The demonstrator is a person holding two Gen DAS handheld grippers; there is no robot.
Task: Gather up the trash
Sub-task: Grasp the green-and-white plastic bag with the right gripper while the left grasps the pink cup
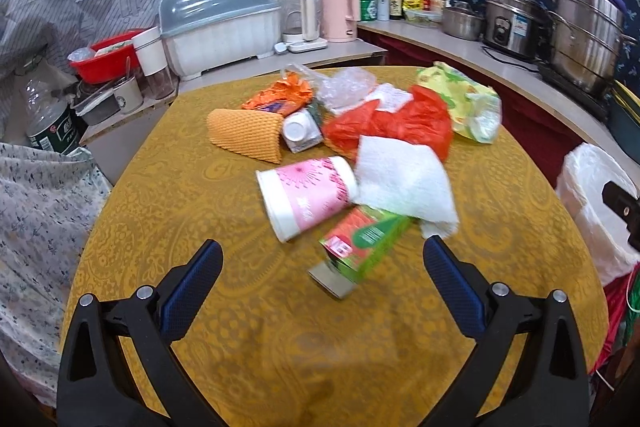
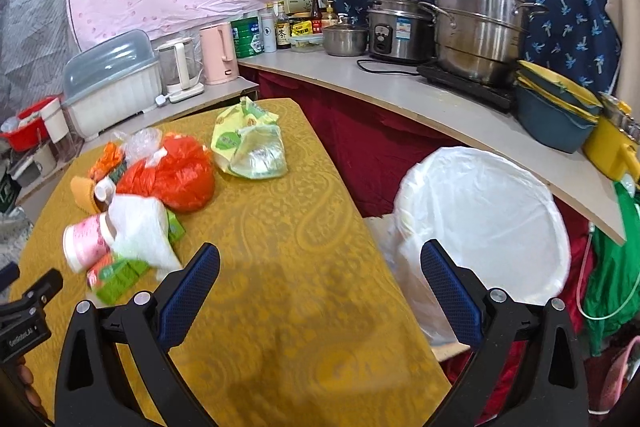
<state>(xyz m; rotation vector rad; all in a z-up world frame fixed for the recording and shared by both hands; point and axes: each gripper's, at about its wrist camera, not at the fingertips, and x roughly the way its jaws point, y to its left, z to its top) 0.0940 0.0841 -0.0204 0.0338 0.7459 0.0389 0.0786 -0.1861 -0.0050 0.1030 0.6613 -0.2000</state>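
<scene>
Both tools hung wide open with nothing between their fingers. The left gripper [image 1: 322, 259] hovered over the table [image 1: 280, 347], just short of a green carton [image 1: 366, 237] and a pink paper cup [image 1: 308, 197] (tipped on its side). The right gripper [image 2: 320, 263] straddled the table edge beside the white-lined bin [image 2: 492, 223].

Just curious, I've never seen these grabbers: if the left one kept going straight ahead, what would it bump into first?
Probably the green carton, lying between the open left gripper's fingers, with the pink cup just behind; depth is uncertain.
</scene>
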